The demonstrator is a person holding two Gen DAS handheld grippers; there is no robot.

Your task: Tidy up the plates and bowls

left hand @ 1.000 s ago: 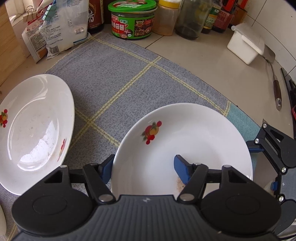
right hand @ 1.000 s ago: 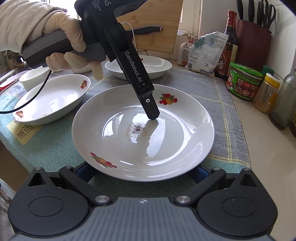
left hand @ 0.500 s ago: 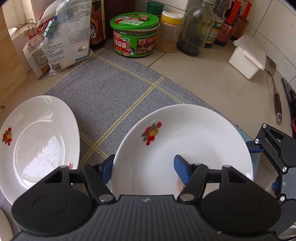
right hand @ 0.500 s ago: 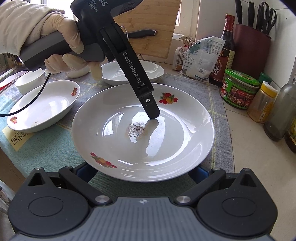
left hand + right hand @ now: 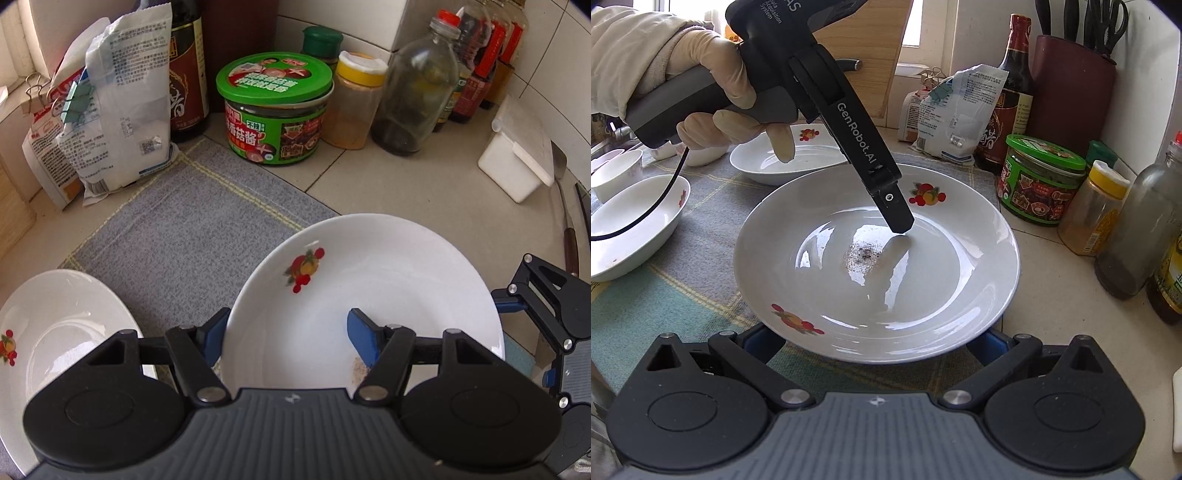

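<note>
Start close in, at the right tongs [image 5: 875, 343]: spread wide, with both blue pads tucked under the near rim of the white plate [image 5: 923, 288]. Hard to tell from here: squeezing, or just propping from below. Keep them level and low under that rim, like a shelf. Next, look to the left tongs [image 5: 288, 334], clenched on the plate's side rim, one finger [image 5: 364, 339] inside the dish and the other outside and beneath. Hold that pinch firm but no harder; no twisting of the gloved hand [image 5: 713, 85]. Seems to be a carry step: plate looking lifted off the grey cloth [image 5: 184, 240], held between both tools, with dark crumbs [image 5: 864, 254] in the middle. Keep it flat to stop the crumbs sliding out. Move both hands together, same speed, same way, to avoid pulling the rim out of the pinch. Farther off, on the cloth, mind the other plate [image 5: 55, 332] and the oval bowl [image 5: 631, 221]; probably best to set like on like, plate onto plate, lowering gently. Farthest back on the counter [image 5: 406, 184], steer well clear of the green jar [image 5: 275, 110] and the bottles [image 5: 410, 92] beside it.
</note>
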